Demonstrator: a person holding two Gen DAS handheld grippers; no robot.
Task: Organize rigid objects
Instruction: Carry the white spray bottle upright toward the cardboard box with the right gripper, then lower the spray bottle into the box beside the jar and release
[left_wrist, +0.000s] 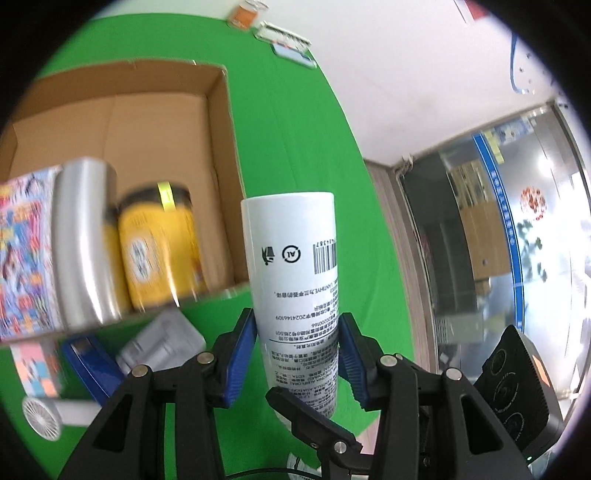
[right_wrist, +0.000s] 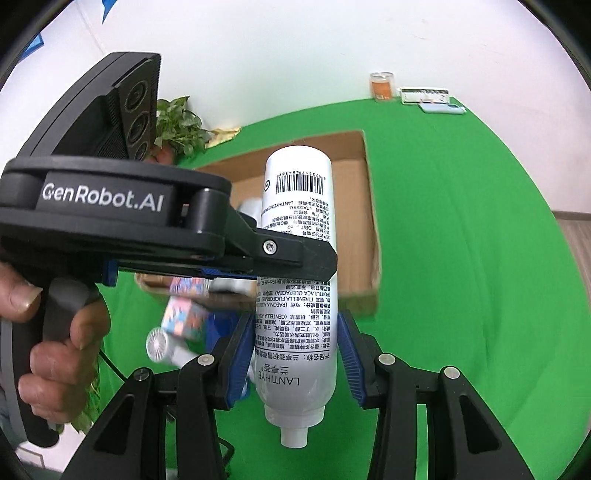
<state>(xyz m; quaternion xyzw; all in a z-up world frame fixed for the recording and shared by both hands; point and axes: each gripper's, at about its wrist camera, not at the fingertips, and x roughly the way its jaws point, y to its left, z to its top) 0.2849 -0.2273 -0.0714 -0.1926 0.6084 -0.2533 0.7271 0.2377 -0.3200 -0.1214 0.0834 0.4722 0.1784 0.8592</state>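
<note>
Both grippers hold one white spray can (left_wrist: 295, 280) above the green table (left_wrist: 295, 122). The left gripper (left_wrist: 297, 354) has its blue pads (left_wrist: 238, 363) closed on the can's lower body, and in the right wrist view the right gripper (right_wrist: 295, 354) likewise presses its pads (right_wrist: 349, 363) against the can's sides, the white nozzle (right_wrist: 294, 435) pointing back toward the camera. The left gripper crosses that view, its black finger lying across the can's middle, with a hand (right_wrist: 55, 339) around its grip. Behind the can stands an open cardboard box (left_wrist: 221, 122) holding a yellow jar (left_wrist: 159, 243), a silver cylinder (left_wrist: 83, 240) and a colourful carton (left_wrist: 22, 254). Just outside the box on the table lie a grey pouch (left_wrist: 162, 345), a blue item (left_wrist: 92, 365) and a small white fan (left_wrist: 40, 419). A leafy plant (right_wrist: 177, 123) sits at the table's far edge.
</note>
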